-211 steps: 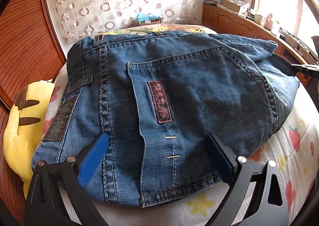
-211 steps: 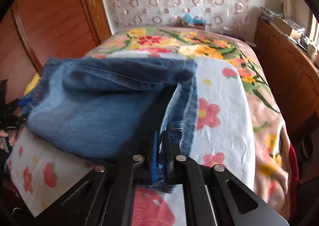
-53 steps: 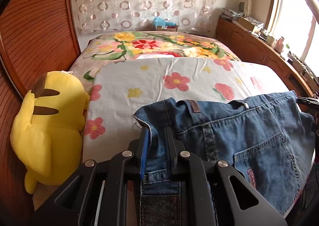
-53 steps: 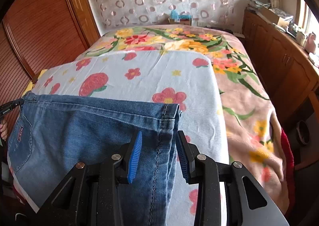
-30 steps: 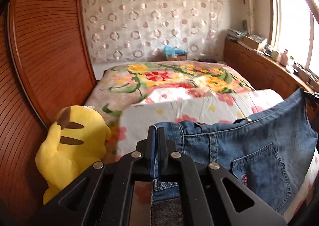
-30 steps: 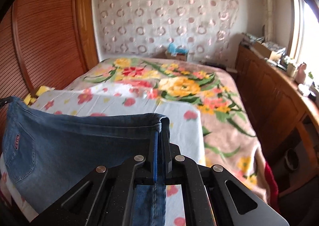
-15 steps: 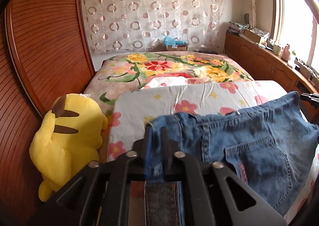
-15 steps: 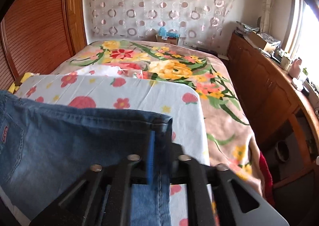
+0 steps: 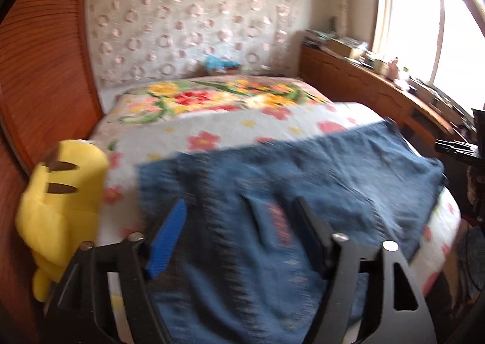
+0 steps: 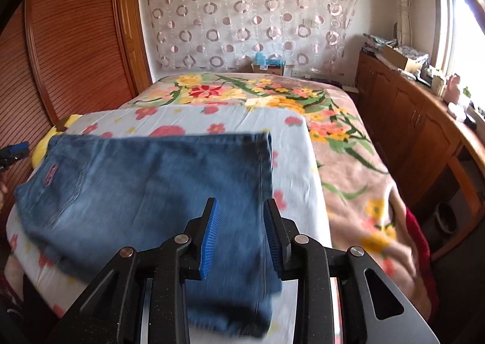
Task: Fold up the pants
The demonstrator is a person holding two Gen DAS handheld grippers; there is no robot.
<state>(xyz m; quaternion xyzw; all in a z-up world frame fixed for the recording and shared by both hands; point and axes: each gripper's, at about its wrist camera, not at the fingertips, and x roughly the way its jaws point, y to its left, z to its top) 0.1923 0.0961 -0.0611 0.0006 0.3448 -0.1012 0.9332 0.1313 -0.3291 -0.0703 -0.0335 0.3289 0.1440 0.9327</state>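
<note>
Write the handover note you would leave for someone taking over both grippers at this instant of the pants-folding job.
Left gripper: open, holding nothing, above the pocket end of the jeans.
Right gripper: open, holding nothing, over the hem end.
Jeans: lying flat across the flowered sheet on the bed, yellow plush toy beside them.
Done: laid out in a long strip.
Left: probably fold end to end.

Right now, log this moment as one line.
left hand-held gripper: open | right hand-held gripper: open | jeans: flat on bed, unheld

Circle-patterned curtain point(image 10: 248, 13) behind bed point(image 10: 348, 162); wood cabinets point(image 10: 403, 113) right, bright window point(image 9: 424, 25).
</note>
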